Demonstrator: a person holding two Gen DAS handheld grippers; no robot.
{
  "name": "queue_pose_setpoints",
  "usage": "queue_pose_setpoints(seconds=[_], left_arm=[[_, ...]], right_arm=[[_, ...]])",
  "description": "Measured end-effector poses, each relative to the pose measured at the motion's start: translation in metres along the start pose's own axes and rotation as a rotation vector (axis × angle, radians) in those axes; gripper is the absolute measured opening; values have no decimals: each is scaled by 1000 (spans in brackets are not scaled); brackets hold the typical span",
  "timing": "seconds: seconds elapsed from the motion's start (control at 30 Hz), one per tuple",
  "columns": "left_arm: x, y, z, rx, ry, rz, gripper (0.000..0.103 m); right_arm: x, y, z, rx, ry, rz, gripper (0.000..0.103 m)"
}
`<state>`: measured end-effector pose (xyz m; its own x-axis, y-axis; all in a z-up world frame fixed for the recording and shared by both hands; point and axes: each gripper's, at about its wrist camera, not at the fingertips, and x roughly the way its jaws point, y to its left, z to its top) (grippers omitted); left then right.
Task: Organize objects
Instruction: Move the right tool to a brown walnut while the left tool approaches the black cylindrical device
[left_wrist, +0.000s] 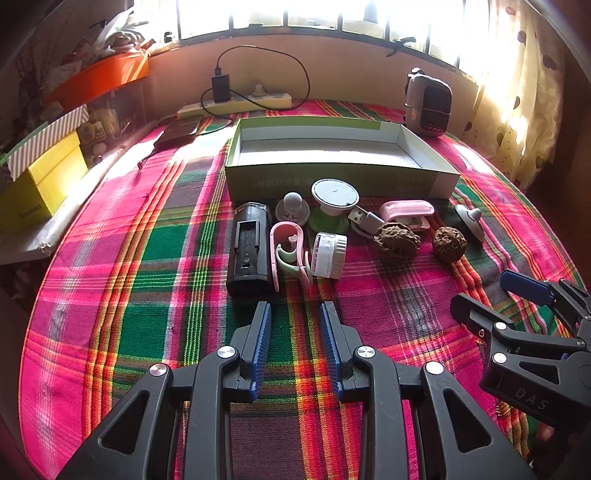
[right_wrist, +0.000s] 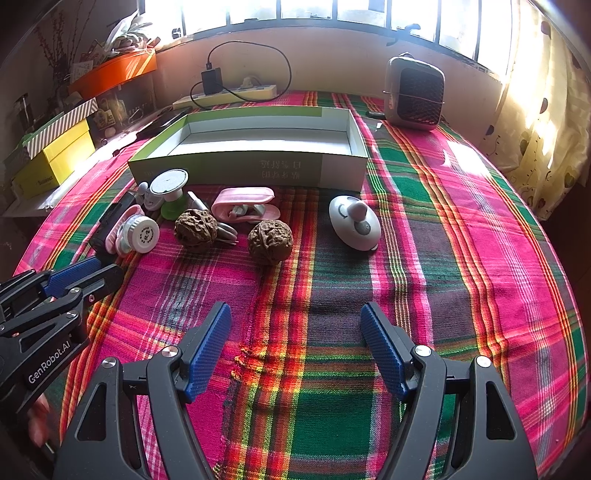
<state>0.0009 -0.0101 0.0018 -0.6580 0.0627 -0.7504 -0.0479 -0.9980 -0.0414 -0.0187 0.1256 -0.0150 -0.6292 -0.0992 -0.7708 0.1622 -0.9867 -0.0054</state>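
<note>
Box (left_wrist: 332, 177) sits open and empty at far side of plaid cloth (left_wrist: 147, 295). Nothing sorted yet; task at start, by look of it. All small items lie in row just before box: black case (left_wrist: 247, 247), pink clip (left_wrist: 288, 251), white jar (left_wrist: 328, 254), two walnuts (right_wrist: 195, 230) (right_wrist: 270, 242), white knob (right_wrist: 354, 223), pink holder (right_wrist: 245, 206). Left gripper (left_wrist: 295, 317) half-open, empty, aimed near clip and jar. Right gripper (right_wrist: 295, 321) spread wide, empty, facing walnuts.

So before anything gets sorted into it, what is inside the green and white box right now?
The box shows only its bare white floor and inner walls; nothing lies in it. Its near wall hides a strip of floor just behind it.
</note>
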Motion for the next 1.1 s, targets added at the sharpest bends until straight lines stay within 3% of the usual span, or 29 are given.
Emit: queue_pose_setpoints(seconds=[0.37, 0.87, 1.1], left_arm=[[-1, 17, 1, -16, 5, -25, 26], [9, 43, 13, -78, 6, 35, 28], [11, 53, 15, -96, 8, 46, 28]], right_arm=[[17, -6, 19, -46, 51, 34, 73], [30, -12, 34, -85, 37, 70, 73], [30, -13, 35, -78, 30, 72, 64]])
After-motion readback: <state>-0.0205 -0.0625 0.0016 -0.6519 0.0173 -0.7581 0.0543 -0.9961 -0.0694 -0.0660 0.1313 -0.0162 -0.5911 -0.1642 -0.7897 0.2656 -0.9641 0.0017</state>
